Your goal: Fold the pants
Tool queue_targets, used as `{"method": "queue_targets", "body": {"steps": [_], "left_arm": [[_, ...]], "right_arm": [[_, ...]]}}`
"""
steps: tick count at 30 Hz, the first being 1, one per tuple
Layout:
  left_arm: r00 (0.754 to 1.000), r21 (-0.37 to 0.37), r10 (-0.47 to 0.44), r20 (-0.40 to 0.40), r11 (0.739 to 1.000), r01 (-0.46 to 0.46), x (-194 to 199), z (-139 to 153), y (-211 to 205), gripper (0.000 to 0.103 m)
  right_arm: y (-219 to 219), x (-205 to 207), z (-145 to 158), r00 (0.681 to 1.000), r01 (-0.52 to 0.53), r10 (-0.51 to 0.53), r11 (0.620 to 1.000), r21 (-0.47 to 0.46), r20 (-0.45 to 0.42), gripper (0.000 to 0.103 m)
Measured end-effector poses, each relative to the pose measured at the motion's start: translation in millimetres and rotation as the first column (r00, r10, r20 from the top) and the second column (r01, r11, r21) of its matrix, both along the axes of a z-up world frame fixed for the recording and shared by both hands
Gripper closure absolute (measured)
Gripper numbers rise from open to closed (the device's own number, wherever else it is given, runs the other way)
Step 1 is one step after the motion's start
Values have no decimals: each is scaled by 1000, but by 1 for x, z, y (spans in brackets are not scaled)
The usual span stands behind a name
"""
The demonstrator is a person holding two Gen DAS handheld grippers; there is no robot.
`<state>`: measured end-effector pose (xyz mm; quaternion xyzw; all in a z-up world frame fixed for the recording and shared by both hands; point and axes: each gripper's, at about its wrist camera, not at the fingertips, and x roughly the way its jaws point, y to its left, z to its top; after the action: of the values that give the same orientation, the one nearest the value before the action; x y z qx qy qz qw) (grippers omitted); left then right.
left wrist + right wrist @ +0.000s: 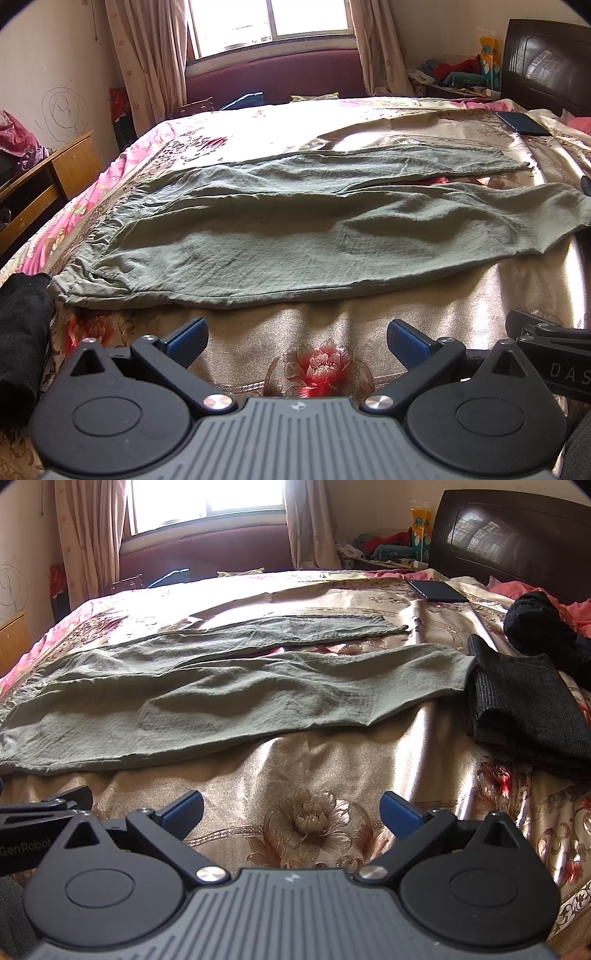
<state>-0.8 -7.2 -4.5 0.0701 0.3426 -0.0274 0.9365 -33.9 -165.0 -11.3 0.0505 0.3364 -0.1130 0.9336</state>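
A bed point(317, 760) with a shiny floral cover carries the green pants point(207, 690), spread flat across it. Just right of the pants lies a folded dark grey garment point(528, 705); beyond the pants, towards the headboard, a dark phone point(437, 590).

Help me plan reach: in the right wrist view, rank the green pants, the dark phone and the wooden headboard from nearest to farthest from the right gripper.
From the right gripper:
1. Green pants, spread across the bed straight ahead.
2. Dark phone, far right on the bedspread.
3. Wooden headboard, behind it, upper right.
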Motion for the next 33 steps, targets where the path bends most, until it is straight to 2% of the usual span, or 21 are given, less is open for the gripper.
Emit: {"method": "queue_targets", "body": {"steps": [33], "left_arm": [[1000,-4,-2,-1,1000,2,0,1,2,0]], "right_arm": [[-2,0,0,1000,-1,1,1000,19,0,2]]}}
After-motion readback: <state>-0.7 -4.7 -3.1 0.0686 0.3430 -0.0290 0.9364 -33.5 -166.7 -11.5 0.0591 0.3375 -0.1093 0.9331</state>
